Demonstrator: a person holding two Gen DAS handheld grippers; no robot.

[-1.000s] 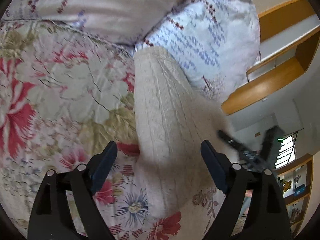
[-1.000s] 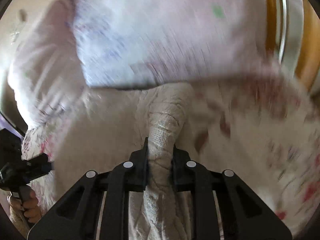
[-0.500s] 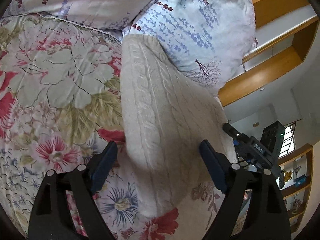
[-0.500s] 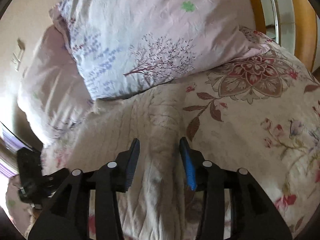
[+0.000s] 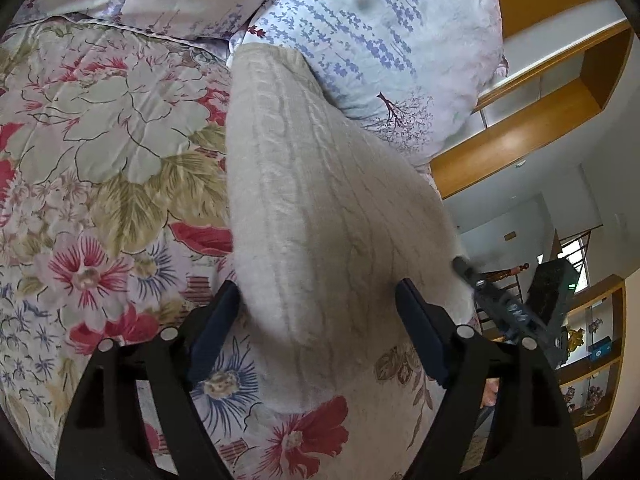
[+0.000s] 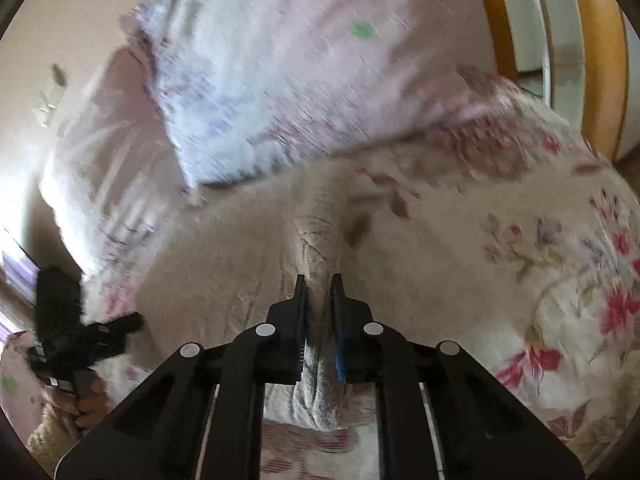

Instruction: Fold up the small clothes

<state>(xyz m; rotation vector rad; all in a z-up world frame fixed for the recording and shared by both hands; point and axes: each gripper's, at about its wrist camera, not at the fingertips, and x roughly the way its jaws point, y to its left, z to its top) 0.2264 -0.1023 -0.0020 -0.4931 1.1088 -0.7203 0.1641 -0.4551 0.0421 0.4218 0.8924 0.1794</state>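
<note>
A cream cable-knit sweater point(image 5: 320, 216) lies on a floral bedspread point(image 5: 100, 160). My left gripper point(image 5: 318, 300) is open, its jaws wide apart on either side of the sweater's near end, touching nothing. In the right wrist view my right gripper point(image 6: 319, 284) is shut on a bunched fold of the sweater point(image 6: 316, 232) and lifts it into a ridge. The right gripper also shows at the right edge of the left wrist view point(image 5: 508, 308). The left gripper shows at the lower left of the right wrist view point(image 6: 76, 332).
Two floral pillows point(image 5: 380, 40) lie against the head of the bed, touching the sweater's far end. A wooden headboard and shelf point(image 5: 540, 112) stand to the right. The right wrist view is blurred by motion.
My right gripper was shut on the sweater, opened half a second ago, and is shut on a fold again. The left gripper stayed open and moved slightly closer over the sweater.
</note>
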